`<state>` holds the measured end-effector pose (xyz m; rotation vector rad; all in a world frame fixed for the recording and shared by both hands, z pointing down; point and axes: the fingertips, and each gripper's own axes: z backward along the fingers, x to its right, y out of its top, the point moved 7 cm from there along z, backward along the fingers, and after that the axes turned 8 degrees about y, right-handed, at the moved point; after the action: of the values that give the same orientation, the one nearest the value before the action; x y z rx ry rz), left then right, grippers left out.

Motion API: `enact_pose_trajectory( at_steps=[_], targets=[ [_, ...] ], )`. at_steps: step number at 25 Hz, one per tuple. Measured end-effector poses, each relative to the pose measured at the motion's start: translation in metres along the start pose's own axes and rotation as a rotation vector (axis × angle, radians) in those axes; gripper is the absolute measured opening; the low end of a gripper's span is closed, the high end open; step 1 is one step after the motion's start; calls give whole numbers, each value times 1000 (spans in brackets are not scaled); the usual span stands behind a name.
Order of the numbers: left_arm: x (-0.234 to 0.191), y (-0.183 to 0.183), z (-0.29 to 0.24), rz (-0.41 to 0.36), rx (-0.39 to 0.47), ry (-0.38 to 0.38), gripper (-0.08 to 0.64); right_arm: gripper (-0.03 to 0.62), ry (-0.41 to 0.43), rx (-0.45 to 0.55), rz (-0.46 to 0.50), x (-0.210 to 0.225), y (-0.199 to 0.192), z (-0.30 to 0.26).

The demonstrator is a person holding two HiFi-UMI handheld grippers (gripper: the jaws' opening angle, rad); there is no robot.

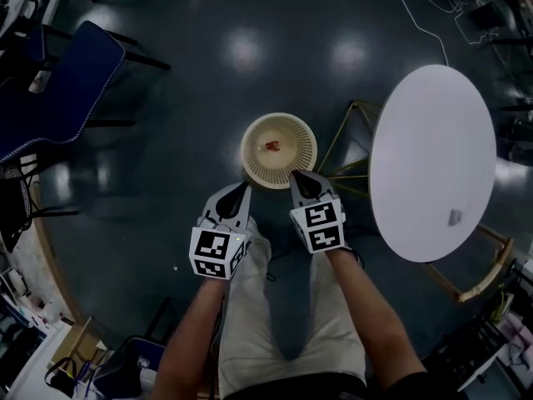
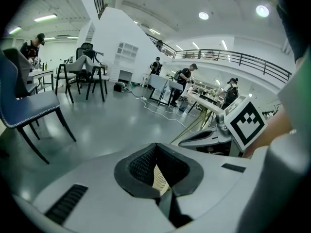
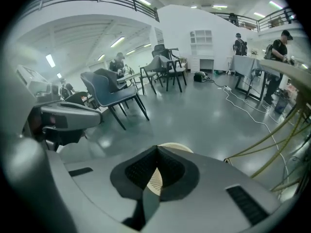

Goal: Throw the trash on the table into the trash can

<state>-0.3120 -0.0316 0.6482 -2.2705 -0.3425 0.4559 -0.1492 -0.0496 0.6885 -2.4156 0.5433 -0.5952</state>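
- The left gripper [image 1: 243, 192] has its jaws pressed together with nothing between them. In its own view only the cream slats of the trash can [image 1: 279, 150] show past the closed tips.
- The right gripper [image 1: 296, 177] is likewise closed and empty, its tips over the near rim of the trash can.
- The trash can stands on the dark floor [image 1: 166, 182], just left of the round white table [image 1: 433, 140], with a small red scrap [image 1: 271, 146] lying inside it.
- A small grey piece of trash [image 1: 455, 217] lies on the near right part of the table, well apart from both grippers.
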Motion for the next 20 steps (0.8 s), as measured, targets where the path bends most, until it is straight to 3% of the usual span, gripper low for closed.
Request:
enact_pose_trajectory(
  at_steps=[8, 20],
  targets=[
    [27, 52, 33, 22, 40, 8, 15, 18, 30, 50, -19, -17, 35, 57],
    [77, 109, 82, -37, 56, -28, 15, 18, 45, 103, -21, -29, 71, 142]
  ],
)
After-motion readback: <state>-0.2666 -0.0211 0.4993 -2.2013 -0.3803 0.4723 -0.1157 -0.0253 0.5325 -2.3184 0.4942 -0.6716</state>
